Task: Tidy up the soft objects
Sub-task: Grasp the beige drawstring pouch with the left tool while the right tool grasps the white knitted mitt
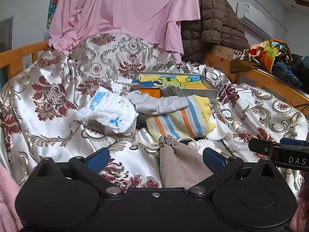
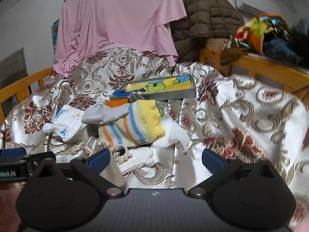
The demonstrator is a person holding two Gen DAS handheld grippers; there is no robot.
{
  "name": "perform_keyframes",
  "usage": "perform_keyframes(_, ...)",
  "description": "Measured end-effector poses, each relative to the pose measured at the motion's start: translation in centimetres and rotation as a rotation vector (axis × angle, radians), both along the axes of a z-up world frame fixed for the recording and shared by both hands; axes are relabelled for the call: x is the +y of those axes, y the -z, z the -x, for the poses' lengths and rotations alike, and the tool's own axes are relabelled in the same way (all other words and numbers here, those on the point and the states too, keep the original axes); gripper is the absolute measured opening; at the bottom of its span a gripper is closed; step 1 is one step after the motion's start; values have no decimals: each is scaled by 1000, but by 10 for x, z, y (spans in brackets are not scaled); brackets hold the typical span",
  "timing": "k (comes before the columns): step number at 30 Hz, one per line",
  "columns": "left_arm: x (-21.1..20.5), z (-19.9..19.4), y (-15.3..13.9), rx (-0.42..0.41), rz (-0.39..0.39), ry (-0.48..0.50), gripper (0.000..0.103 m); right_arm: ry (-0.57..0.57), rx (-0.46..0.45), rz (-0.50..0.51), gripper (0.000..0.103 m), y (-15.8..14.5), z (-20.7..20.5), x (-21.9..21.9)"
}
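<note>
Right under our left gripper (image 1: 156,159) sits a grey drawstring pouch (image 1: 179,166), lying on the patterned satin bedspread (image 1: 58,127) between the blue pads, which are spread wide and grasp nothing. Our right gripper (image 2: 156,159) is splayed open too, empty, hovering over a white cloth (image 2: 139,158) with a knotted cord (image 2: 121,154) just ahead of it. Further up the bed we've got the pile: a striped yellow sock (image 1: 181,116), a grey sock (image 1: 156,104) draped across its top, and a white baby garment (image 1: 110,114) just left of them. Behind the pile rests a shallow grey tray (image 1: 202,91) holding a yellow cartoon cloth (image 1: 170,81). A pink sheet (image 1: 125,13) hangs at the back.
</note>
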State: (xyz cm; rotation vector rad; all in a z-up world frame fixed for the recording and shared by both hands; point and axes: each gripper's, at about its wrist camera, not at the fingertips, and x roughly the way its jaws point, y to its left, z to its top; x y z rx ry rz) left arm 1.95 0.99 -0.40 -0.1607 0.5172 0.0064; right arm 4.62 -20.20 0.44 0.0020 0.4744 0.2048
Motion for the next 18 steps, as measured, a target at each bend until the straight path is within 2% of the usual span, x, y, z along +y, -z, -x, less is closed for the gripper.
perform_keyframes(4,5,-19,2,53,42,39,102,-47,-23,85,103,0,-16,2)
perform_keyframes(7,6,-39,6,105,46,123,102,-119,-13,157,103,3,-35,3)
perform_keyframes(12,6,-75,22,218,80,249,102,-286,76,207,103,17,-75,3)
perform_keyframes(18,5,-109,43,302,155,329,102,-475,95,346,102,39,-100,17)
